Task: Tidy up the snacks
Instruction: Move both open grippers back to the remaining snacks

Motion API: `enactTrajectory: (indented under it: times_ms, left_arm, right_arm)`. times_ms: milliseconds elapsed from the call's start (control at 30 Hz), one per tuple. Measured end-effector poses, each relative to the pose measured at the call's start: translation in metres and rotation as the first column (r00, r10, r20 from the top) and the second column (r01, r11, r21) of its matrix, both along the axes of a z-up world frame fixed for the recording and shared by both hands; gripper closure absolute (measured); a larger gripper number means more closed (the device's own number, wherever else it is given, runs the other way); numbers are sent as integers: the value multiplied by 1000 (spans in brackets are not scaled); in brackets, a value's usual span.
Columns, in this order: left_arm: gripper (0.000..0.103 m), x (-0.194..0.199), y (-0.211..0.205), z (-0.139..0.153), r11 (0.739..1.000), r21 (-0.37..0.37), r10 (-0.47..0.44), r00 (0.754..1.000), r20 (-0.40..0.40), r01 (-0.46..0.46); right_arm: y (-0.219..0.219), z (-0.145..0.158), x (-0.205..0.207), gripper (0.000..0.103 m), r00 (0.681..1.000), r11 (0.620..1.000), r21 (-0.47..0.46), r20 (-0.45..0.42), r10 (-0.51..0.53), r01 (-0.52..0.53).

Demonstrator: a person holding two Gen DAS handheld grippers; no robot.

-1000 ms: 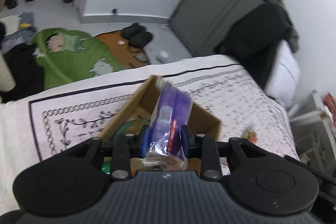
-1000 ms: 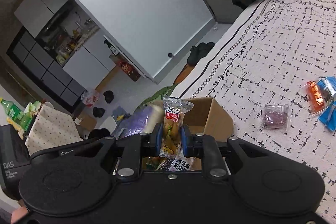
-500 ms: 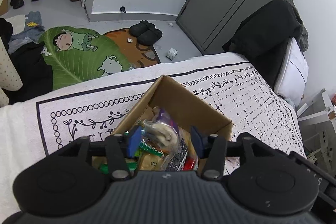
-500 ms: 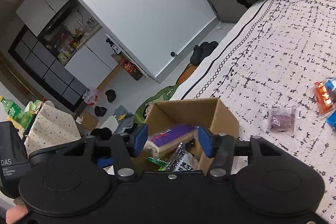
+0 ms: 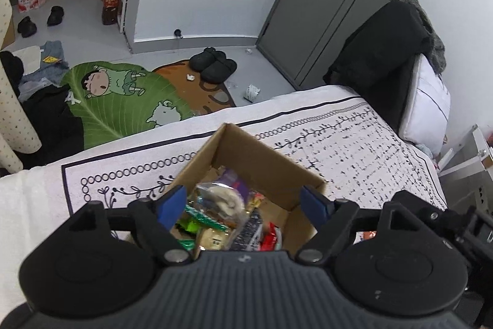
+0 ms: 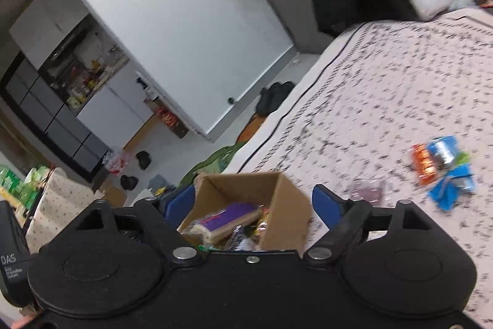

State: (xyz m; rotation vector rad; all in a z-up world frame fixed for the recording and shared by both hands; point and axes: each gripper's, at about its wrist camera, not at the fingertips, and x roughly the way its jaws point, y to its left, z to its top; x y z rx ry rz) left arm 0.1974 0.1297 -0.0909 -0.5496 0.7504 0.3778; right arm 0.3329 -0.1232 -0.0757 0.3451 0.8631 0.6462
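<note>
An open cardboard box (image 5: 262, 162) stands on the patterned bedspread and holds several snack packets. My left gripper (image 5: 245, 204) is open and empty just above the box; a clear-wrapped pastry (image 5: 220, 199) lies on top of the pile. In the right wrist view the box (image 6: 289, 205) holds a purple packet (image 6: 234, 216), and my right gripper (image 6: 254, 204) is open and empty above it. An orange packet (image 6: 423, 164), blue packets (image 6: 451, 171) and a dark purple packet (image 6: 368, 193) lie loose on the bed to the right.
The bedspread (image 5: 354, 144) ends at the bed edge beyond the box. On the floor lie a green cartoon mat (image 5: 123, 97) and black slippers (image 5: 212, 67). A pillow (image 5: 425, 110) and a dark jacket (image 5: 379, 51) are at the bed's head.
Both grippers opened and dropped their packets into the box: the left its purple packet, the right its yellow-and-red one. Both then opened wider and drew back a little.
</note>
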Motion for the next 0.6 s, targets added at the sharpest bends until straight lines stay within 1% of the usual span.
enactTrajectory:
  times_ms: [67, 133, 200, 333, 400, 467, 533, 600]
  left_arm:
    - [21, 2, -7, 3, 1000, 8, -10, 1000, 3, 10]
    - [17, 3, -15, 6, 1000, 13, -17, 1000, 5, 17]
    - [15, 5, -22, 8, 999, 27, -18, 1000, 0, 18]
    - [13, 11, -42, 14, 995, 95, -9, 999, -33, 12]
    - [13, 14, -52, 15, 993, 119, -13, 999, -48, 19]
    - [13, 17, -60, 15, 992, 120, -29, 998, -58, 35]
    - [13, 19, -68, 15, 993, 100, -48, 997, -60, 54]
    - [12, 21, -75, 15, 994, 88, -63, 996, -70, 69]
  right_arm:
    - [-9, 1, 2, 15, 1000, 999, -19, 1, -25, 25]
    - [-19, 1, 3, 14, 999, 997, -49, -3, -54, 53]
    - [-28, 0, 5, 14, 997, 993, -90, -15, -80, 79]
    - [-47, -1, 7, 7, 992, 982, -145, -17, -123, 119]
    - [-56, -2, 8, 5, 990, 977, -163, -12, -138, 134]
    - [-64, -4, 8, 4, 990, 976, -172, -16, -139, 134]
    - [-72, -4, 9, 1, 990, 977, -167, -21, -140, 135]
    - [-79, -2, 10, 0, 991, 980, -153, -19, -134, 130]
